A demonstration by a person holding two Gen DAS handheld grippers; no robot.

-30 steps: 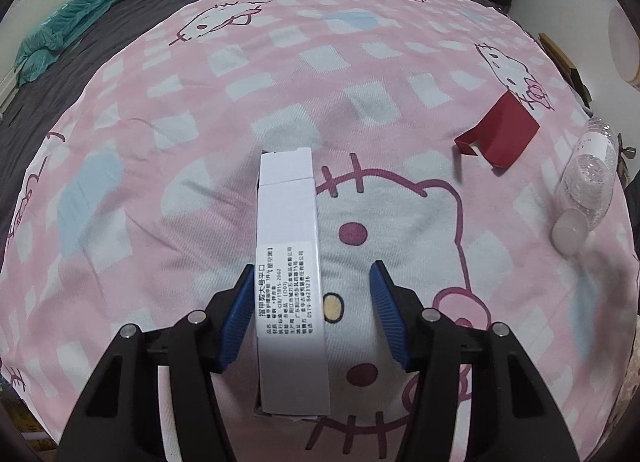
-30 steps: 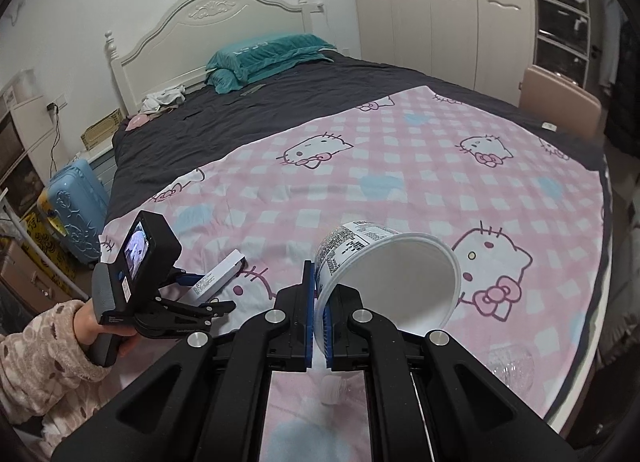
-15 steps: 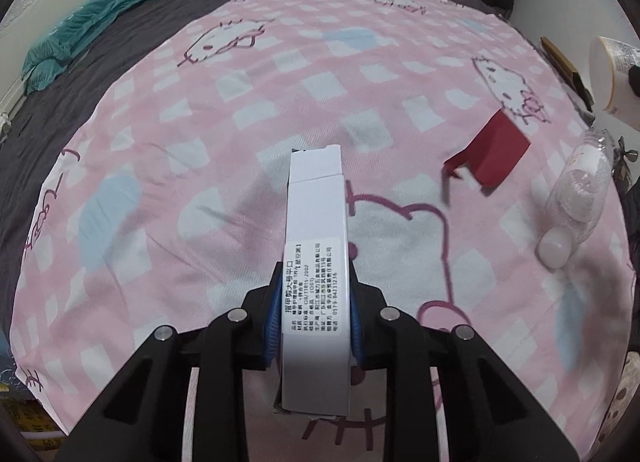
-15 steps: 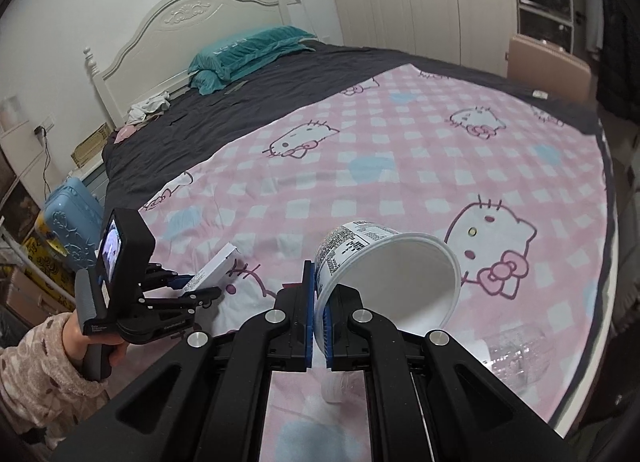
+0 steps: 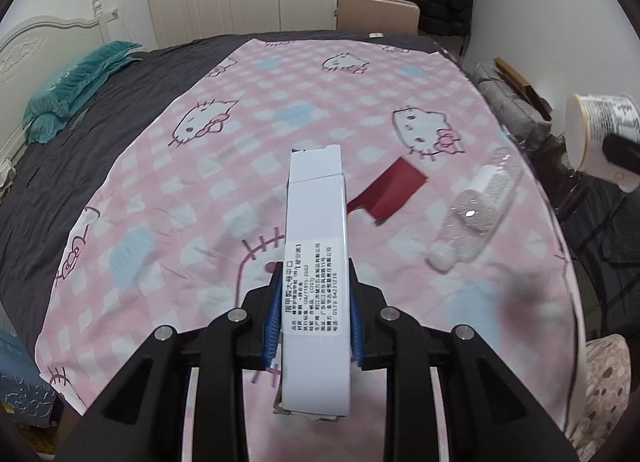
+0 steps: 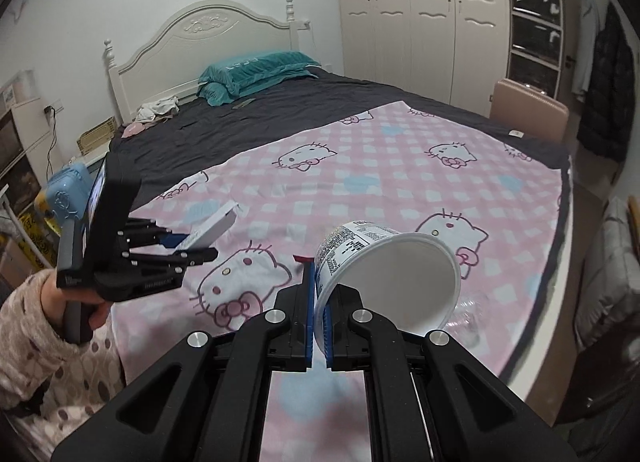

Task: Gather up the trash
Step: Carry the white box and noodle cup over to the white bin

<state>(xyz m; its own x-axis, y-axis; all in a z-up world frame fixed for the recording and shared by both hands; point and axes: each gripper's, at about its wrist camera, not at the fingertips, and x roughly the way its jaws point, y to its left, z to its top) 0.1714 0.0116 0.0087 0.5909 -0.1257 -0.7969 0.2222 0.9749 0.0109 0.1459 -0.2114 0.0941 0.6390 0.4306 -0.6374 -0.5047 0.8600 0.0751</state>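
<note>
Two grippers are held over a pink cat-print blanket (image 5: 248, 165) on a bed. A long white box (image 5: 316, 262) is squeezed between the blue pads of the left gripper (image 5: 314, 318) and is lifted clear of the blanket. The rim of a white paper noodle cup (image 6: 384, 278) is pinched tight by the closed jaws of the right gripper (image 6: 318, 326), and the cup is tipped on its side. A red card (image 5: 390, 191) is left on the blanket, near a clear plastic bottle (image 5: 476, 209), which looks empty, though it is blurred.
</note>
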